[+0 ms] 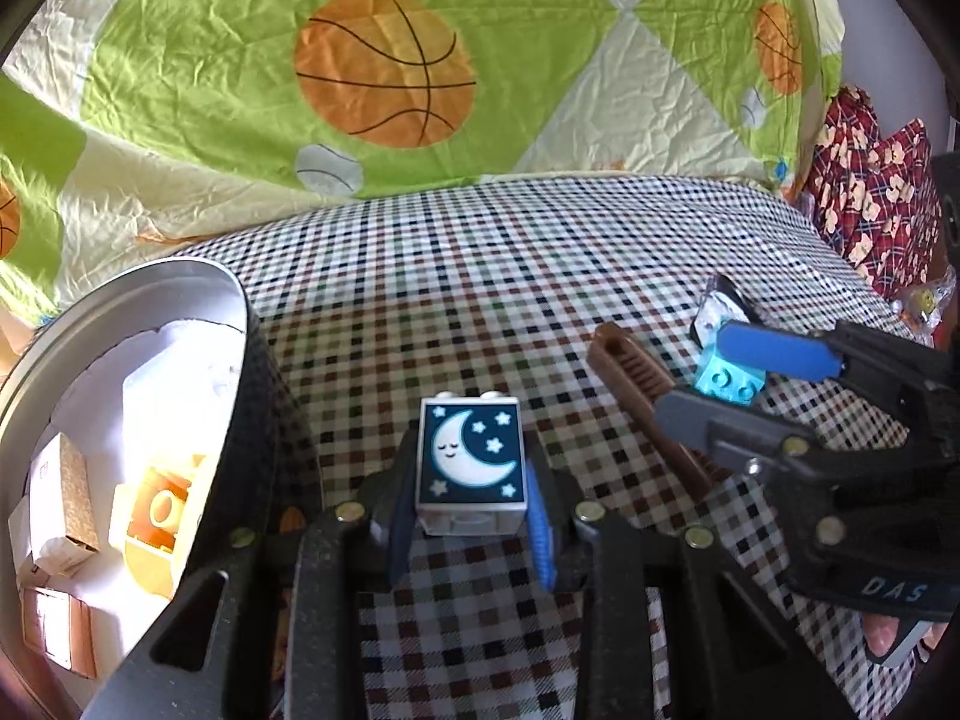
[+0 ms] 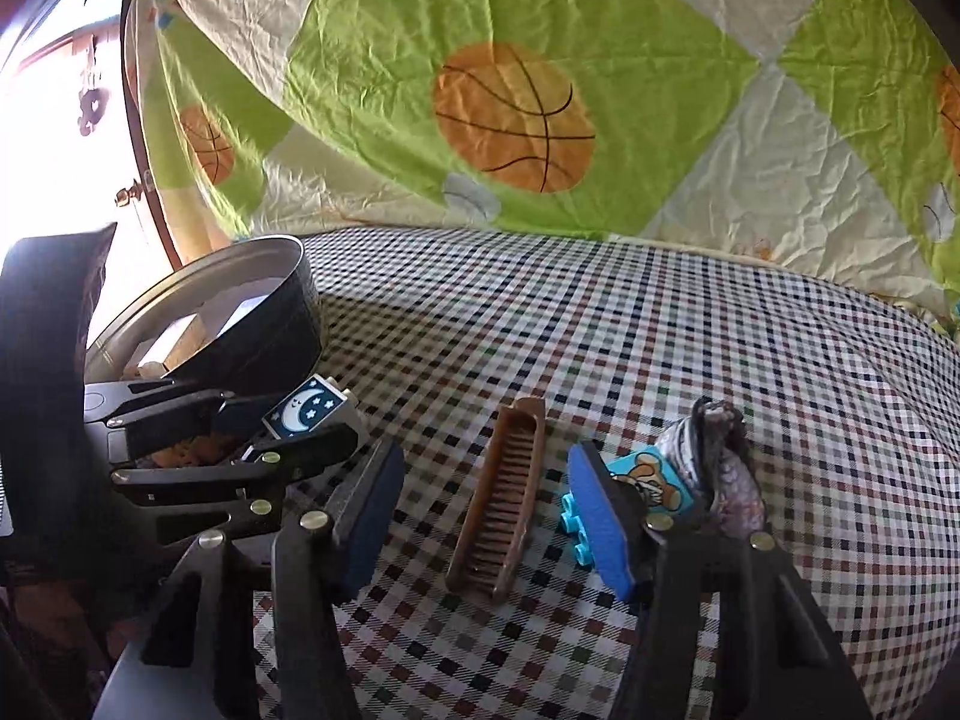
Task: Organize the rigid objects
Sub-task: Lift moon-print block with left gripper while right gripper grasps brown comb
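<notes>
1. Left wrist view, nine o'clock: round black metal tin (image 1: 240, 372), smooth-walled, holding small cardboard boxes (image 1: 63, 501).
2. Six o'clock: left gripper (image 1: 471, 525) clamps the grey hard-plastic moon-printed block (image 1: 469, 461) by its flat sides; judged light, stiff and slick.
3. Two o'clock: brown ridged plastic comb (image 1: 645, 399) lies on the checked cloth (image 1: 480, 276).
4. Right gripper (image 1: 729, 384) stands spread around the turquoise studded bear block (image 2: 645, 480), unclamped; best taken by its flat faces.

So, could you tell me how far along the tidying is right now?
Partly done: small boxes and a yellow block already lie in the round tin. The left gripper holds the moon block. The open right gripper hovers over the comb; the bear block remains on the checked cloth.
</notes>
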